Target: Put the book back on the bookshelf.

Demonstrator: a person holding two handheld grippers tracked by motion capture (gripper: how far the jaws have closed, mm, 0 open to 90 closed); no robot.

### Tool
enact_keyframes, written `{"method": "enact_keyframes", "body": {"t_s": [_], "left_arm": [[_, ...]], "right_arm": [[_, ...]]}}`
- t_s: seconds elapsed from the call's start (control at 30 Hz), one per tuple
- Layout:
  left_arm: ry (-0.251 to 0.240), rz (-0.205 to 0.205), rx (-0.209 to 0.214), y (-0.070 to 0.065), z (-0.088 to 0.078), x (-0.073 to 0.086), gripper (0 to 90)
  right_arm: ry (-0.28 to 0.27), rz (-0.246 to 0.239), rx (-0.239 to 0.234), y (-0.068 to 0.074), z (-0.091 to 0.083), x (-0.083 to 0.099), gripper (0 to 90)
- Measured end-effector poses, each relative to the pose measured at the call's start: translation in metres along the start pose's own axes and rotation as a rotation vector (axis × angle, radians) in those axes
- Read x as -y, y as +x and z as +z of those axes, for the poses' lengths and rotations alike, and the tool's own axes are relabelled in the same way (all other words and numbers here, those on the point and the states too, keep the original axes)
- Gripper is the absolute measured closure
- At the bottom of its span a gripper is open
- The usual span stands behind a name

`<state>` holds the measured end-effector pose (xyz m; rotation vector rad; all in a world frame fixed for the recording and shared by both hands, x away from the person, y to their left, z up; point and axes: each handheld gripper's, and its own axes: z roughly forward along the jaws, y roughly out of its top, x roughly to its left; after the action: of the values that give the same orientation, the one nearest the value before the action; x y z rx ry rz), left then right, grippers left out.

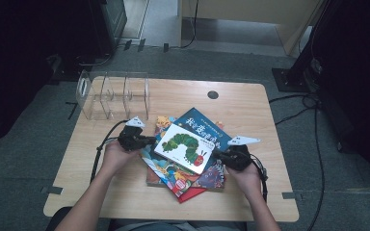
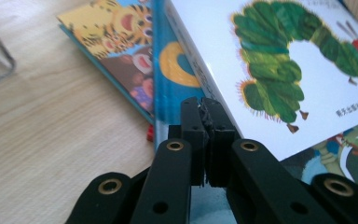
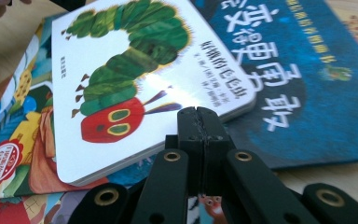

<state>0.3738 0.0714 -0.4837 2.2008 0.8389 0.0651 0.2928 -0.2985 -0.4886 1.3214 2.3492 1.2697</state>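
Now both closed grippers, left gripper (image 1: 147, 141) and right gripper (image 1: 219, 154), bracket the caterpillar book (image 1: 188, 147) empty-jawed, so squeezing inward to lift it looks next.

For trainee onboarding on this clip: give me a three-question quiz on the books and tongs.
1. True or false: both tongs, left tongs and right tongs, are shut.
2. Which book tops the pile? A) caterpillar book B) blue book C) tiger book
3. What stands at the table's far left corner?

Key: 1 true. 2 A. 3 a clear acrylic rack.
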Motion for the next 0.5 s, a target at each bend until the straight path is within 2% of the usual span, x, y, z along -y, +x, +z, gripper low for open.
{"method": "enact_keyframes", "body": {"t_s": [0.03,0.07,0.1,0.2,0.27,0.4,0.5], "left_arm": [[0.006,0.019,0.004,-0.0042,0.003,-0.0004,89.5],[0.004,0.02,0.002,-0.0061,0.0042,-0.0006,89.4],[0.001,0.019,-0.007,-0.0072,0.0045,-0.0005,90.0],[0.004,0.002,0.007,-0.0065,0.0035,0.0005,90.0],[0.007,0.007,0.003,-0.0078,0.0022,0.0018,90.0],[0.004,-0.016,-0.005,-0.0104,-0.0002,0.005,90.0],[0.013,-0.014,-0.009,-0.0135,-0.0046,0.0092,90.0]], "right_arm": [[0.02,-0.017,0.0,0.0036,0.0046,-0.0006,89.5],[0.023,-0.026,0.003,0.0041,0.0056,-0.0004,89.6],[0.02,-0.025,0.004,0.0041,0.0056,-0.0005,89.6],[0.028,-0.023,-0.001,0.0019,0.0059,-0.0001,89.7],[0.023,-0.018,-0.005,0.0006,0.0064,0.0005,90.0],[0.016,-0.02,0.003,0.0002,0.0083,-0.0004,90.0],[0.006,-0.007,-0.007,-0.0027,0.0121,-0.0024,90.0]]}}
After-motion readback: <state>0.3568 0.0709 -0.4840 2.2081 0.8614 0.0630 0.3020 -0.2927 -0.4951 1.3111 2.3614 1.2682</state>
